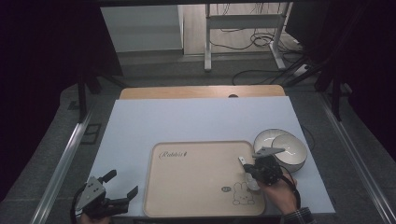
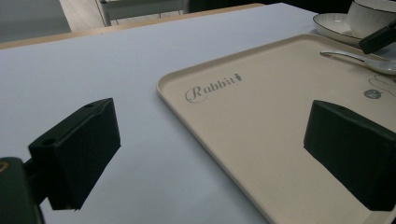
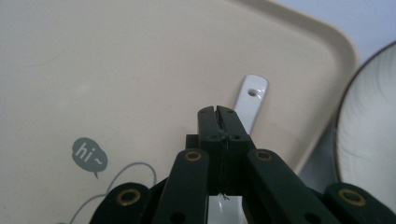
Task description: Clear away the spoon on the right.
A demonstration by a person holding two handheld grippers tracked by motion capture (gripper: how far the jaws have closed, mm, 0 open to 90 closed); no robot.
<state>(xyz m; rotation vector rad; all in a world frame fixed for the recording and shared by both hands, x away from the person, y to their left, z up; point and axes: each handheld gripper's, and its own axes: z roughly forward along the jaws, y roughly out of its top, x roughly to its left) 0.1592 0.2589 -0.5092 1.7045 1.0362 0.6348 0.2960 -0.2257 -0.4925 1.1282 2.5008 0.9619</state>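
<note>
Fingers [image 3: 233, 122] of my right gripper [image 3: 218, 110] pinch the thin handle of the spoon [image 3: 251, 95], which seems smooth, slippery and fragile.

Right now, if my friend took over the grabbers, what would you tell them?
Right gripper: jaws shut together, just above the white spoon. The pictures do not show whether it pinches the spoon.
Left gripper: jaws open, holding nothing, at the near left corner of the table beside the tray.
Things: the spoon lies on the tray's right side, near the rabbit drawing. The bowl sits on its plate on the table, just past the tray's far right corner.
Done: spoon is on the tray.
Left: probably the bowl and plate, which are not yet on the tray.
</note>
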